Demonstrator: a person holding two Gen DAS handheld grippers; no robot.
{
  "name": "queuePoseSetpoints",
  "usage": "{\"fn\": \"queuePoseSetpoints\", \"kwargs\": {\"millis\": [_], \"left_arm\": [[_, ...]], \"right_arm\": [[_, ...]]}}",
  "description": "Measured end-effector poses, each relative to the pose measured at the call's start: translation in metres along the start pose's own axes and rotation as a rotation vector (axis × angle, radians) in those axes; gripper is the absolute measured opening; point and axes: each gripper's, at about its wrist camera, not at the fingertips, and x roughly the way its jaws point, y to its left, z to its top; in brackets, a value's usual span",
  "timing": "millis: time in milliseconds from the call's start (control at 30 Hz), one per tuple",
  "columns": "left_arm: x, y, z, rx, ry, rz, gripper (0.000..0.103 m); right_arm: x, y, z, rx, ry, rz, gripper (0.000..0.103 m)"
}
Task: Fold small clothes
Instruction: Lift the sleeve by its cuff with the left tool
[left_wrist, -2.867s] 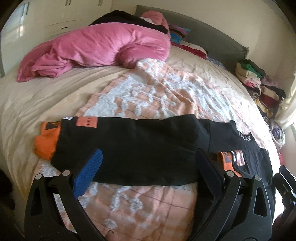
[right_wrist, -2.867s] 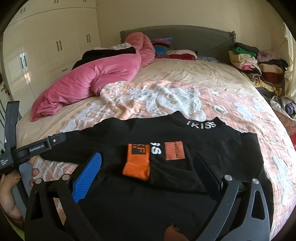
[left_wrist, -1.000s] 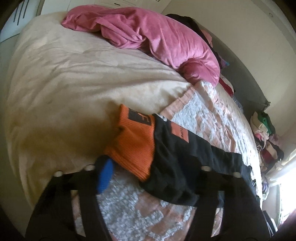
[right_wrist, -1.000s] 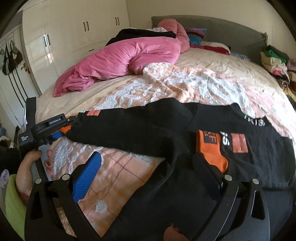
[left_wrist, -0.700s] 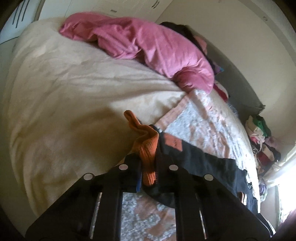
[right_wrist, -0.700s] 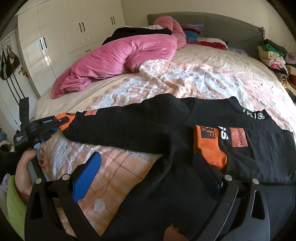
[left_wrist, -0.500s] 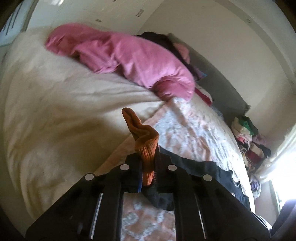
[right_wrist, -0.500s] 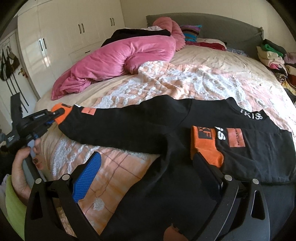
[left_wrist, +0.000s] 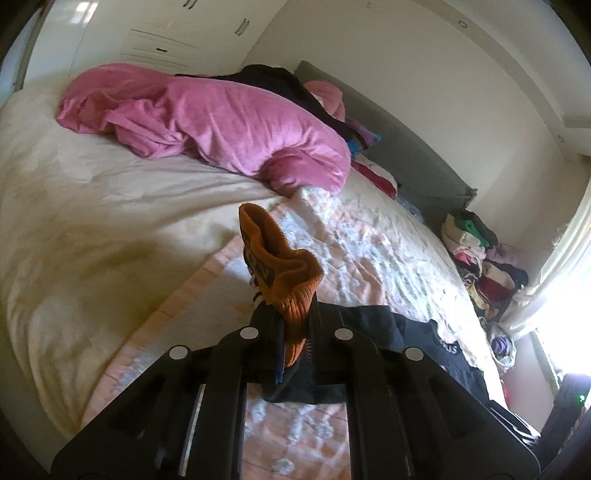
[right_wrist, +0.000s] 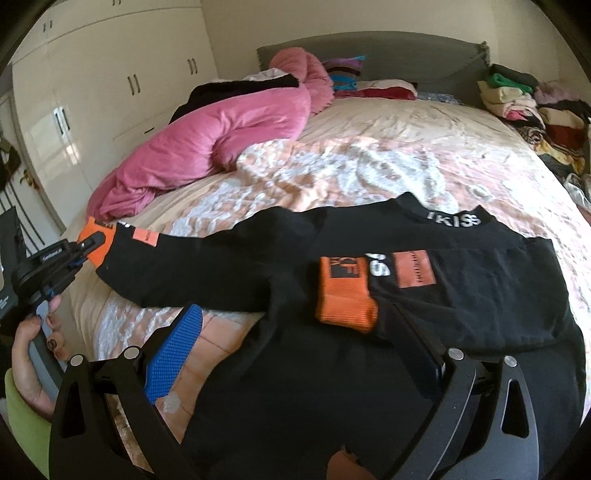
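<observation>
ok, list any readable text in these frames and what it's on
"KISS", white, partly cut off: collar of the black sweatshirt.
Orange patch on the folded sleeve: print too blurred to read.
Folded orange cuff: black print, unreadable.
White label on the left hand-held gripper body: too small to read.

I see a black sweatshirt (right_wrist: 424, 266) lying flat on the bed, collar lettering facing away. One sleeve is folded across the chest, its orange cuff (right_wrist: 345, 291) on top. The other sleeve stretches out sideways, its orange cuff (left_wrist: 284, 273) lifted and bunched.
</observation>
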Motion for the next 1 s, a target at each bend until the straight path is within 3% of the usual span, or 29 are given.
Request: {"fn": "queuePoseSetpoints", "kwargs": {"millis": [500,1000], "left_arm": [[0.001,-0.074,-0.020,0.101,0.083,-0.100,0.003],[-0.002,-0.126,-0.028,0.167,0.107,-0.152,0.003]], "right_arm": [[-0.037,-0.050,-0.001,0.096,-0.070,-0.055,0.099],[-0.073,-0.096,-0.011,0.195,-0.129,-0.087,0.099]]}}
